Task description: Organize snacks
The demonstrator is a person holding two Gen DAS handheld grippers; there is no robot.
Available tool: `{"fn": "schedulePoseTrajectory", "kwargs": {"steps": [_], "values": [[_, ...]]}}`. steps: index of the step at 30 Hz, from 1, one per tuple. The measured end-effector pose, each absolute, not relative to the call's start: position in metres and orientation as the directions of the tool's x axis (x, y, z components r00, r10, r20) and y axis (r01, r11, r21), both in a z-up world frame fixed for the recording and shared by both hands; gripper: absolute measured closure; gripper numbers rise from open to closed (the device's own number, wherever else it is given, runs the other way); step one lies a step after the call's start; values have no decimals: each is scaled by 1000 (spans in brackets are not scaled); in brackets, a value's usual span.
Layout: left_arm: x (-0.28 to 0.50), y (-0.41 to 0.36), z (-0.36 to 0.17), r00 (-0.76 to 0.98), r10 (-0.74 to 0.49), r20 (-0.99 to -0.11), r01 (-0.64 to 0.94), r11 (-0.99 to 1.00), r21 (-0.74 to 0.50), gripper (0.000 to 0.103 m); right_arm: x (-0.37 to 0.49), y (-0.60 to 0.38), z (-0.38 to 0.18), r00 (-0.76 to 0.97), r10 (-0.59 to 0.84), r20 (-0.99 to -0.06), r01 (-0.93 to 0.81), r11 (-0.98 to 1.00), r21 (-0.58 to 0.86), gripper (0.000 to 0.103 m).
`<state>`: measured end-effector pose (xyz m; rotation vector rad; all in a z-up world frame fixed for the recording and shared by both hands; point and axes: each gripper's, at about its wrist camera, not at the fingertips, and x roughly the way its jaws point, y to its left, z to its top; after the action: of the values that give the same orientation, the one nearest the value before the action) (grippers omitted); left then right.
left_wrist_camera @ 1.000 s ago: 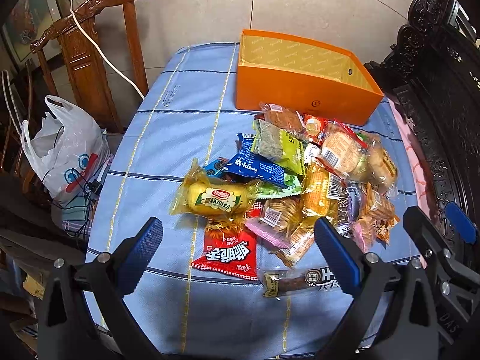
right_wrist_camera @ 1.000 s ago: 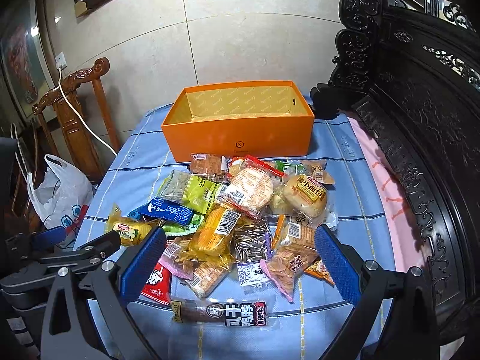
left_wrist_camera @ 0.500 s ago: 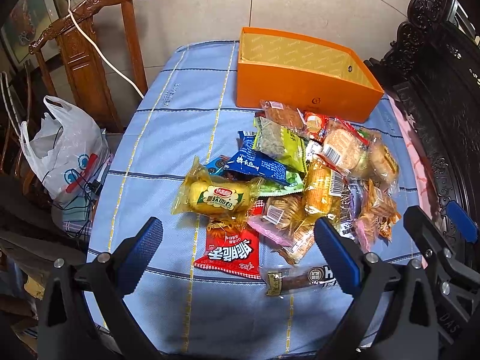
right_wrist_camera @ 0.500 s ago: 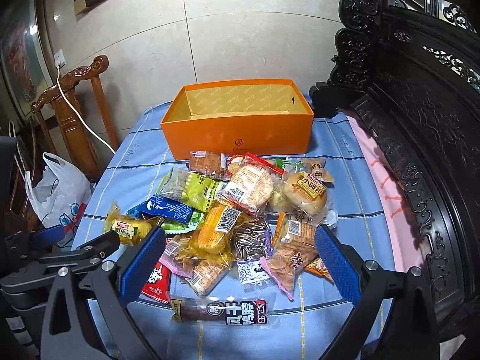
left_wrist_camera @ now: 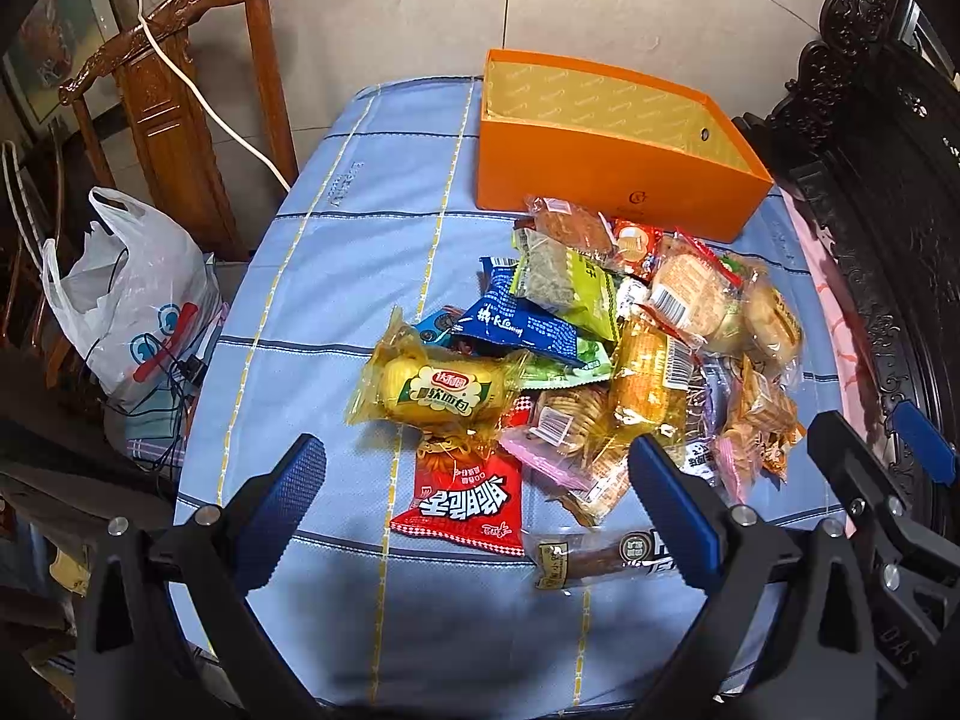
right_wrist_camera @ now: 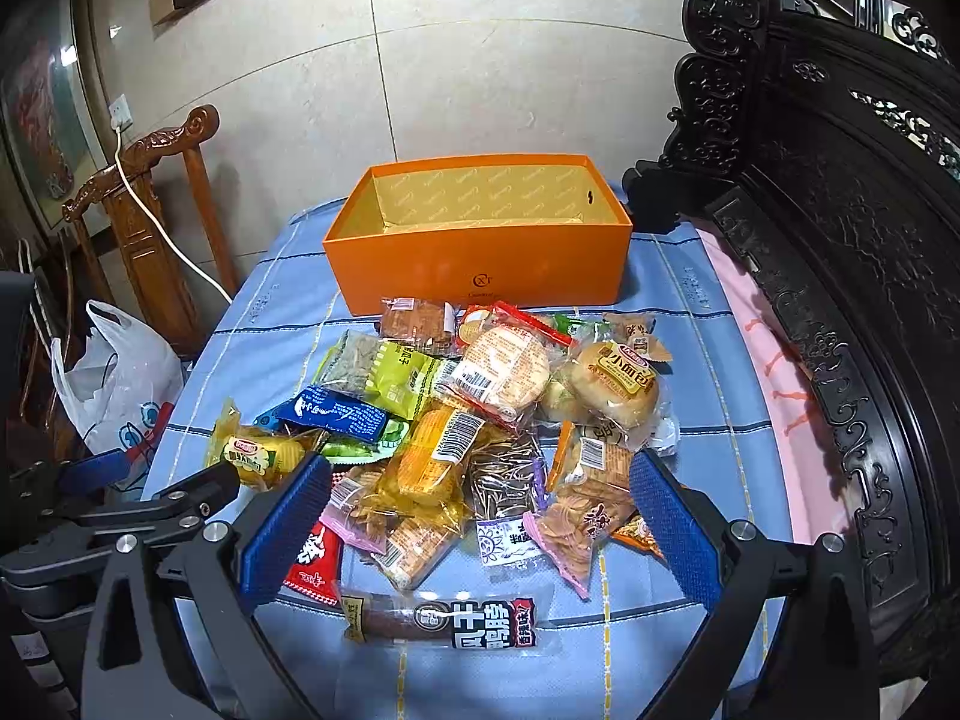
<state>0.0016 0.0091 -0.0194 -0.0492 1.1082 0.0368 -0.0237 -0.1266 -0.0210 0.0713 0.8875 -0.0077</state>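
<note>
A heap of several wrapped snacks lies on the blue checked tablecloth (left_wrist_camera: 372,228). An empty orange box (left_wrist_camera: 606,174) (right_wrist_camera: 480,264) stands behind the heap. Nearest me are a yellow soft-bread pack (left_wrist_camera: 441,393), a red packet (left_wrist_camera: 465,495) and a dark duck-neck stick pack (right_wrist_camera: 444,621). A round bun pack (right_wrist_camera: 618,381) sits at the heap's right. My left gripper (left_wrist_camera: 477,510) hovers open above the red packet, holding nothing. Open too, my right gripper (right_wrist_camera: 480,531) hangs over the heap's near edge, above the sunflower-seed pack (right_wrist_camera: 507,489).
A carved wooden chair (left_wrist_camera: 180,102) with a white cable stands left of the table. A white plastic bag (left_wrist_camera: 129,294) sits below it. Dark carved furniture (right_wrist_camera: 840,252) lines the right side, with a pink cloth (right_wrist_camera: 774,396) along its edge.
Both views have crept slightly forward and down toward the heap. Nothing was grasped and the snacks have not moved.
</note>
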Motion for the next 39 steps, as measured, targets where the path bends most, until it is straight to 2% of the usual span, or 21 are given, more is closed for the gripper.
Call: {"fn": "schedulePoseTrajectory", "kwargs": {"steps": [33, 39], "values": [[6, 10, -23, 435, 6, -900, -52, 998, -19, 4, -17, -127, -30, 618, 34, -786, 27, 998, 64, 3], [12, 21, -30, 448, -79, -891, -42, 993, -109, 4, -15, -139, -36, 614, 35, -788, 37, 997, 74, 3]]}}
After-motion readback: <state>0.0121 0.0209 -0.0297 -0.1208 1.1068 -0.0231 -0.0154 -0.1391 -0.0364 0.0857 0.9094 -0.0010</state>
